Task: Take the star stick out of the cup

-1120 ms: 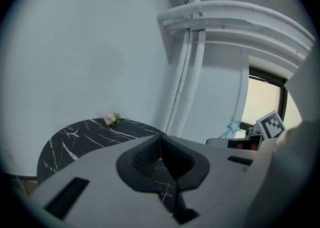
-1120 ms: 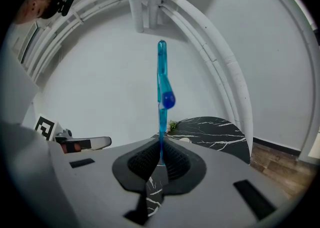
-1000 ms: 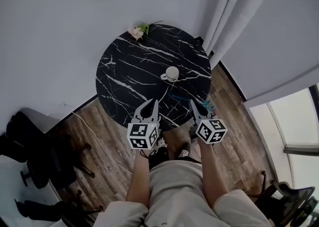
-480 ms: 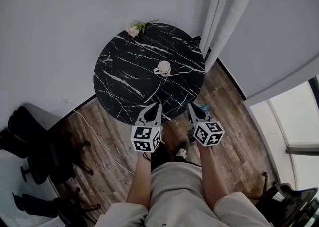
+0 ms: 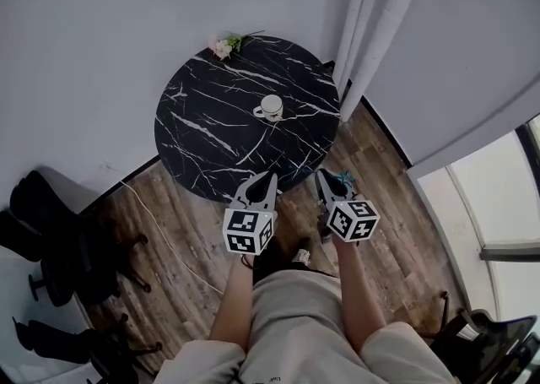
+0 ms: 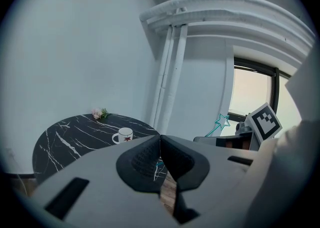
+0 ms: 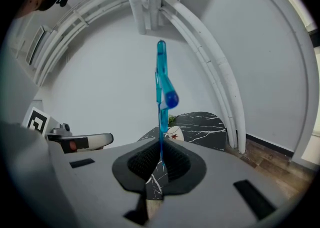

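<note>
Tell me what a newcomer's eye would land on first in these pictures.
The blue star stick juts from the right hand-held gripper, which is clamped on it just off the near edge of the round black marble table. On that table sit a white cup near the middle and pink flowers at the far edge.

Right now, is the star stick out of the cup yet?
Done: the stick is out; the cup stands alone on the table. In hand: the right gripper is shut on the stick, past the table's edge. Left: nothing, it looks finished.
</note>
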`<state>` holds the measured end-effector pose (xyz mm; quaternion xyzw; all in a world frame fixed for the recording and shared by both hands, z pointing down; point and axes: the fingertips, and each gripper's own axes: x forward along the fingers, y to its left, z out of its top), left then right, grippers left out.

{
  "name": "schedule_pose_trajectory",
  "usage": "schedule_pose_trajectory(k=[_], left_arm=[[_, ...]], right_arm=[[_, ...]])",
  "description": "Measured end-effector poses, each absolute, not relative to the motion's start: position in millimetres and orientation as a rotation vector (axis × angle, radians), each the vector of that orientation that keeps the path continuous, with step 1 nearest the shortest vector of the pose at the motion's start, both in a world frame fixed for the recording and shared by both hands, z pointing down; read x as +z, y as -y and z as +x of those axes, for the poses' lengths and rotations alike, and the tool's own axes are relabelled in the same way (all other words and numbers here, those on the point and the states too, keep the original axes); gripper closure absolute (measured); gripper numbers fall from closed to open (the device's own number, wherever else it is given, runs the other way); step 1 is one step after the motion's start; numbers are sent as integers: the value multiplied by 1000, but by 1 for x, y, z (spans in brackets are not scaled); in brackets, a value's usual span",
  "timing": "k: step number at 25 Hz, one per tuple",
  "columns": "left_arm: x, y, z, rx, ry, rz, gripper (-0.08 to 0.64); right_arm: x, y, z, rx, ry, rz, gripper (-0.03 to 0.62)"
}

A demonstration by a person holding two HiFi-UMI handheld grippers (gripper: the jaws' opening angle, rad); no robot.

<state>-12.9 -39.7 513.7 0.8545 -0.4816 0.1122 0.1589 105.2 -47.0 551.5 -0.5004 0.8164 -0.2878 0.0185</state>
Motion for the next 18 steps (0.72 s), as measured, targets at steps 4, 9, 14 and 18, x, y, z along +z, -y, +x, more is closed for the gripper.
schedule_pose_trajectory(k=[4,9,14,18], left_arm=[[510,33,-18,325,1396,2442,538],[508,30,-23,322,1410,2440,538],[503,28,-27,354,1428,2458,538],[500,28,-34,360,1444,2459,538]], right_arm=[[547,39,103,-881,-2539,-1544,549],[543,38,95,-854,-2565,-1539,549],[541,39,89,-841,-2583,-1542,549],[536,40,86,-834,-2584,-1530,549]])
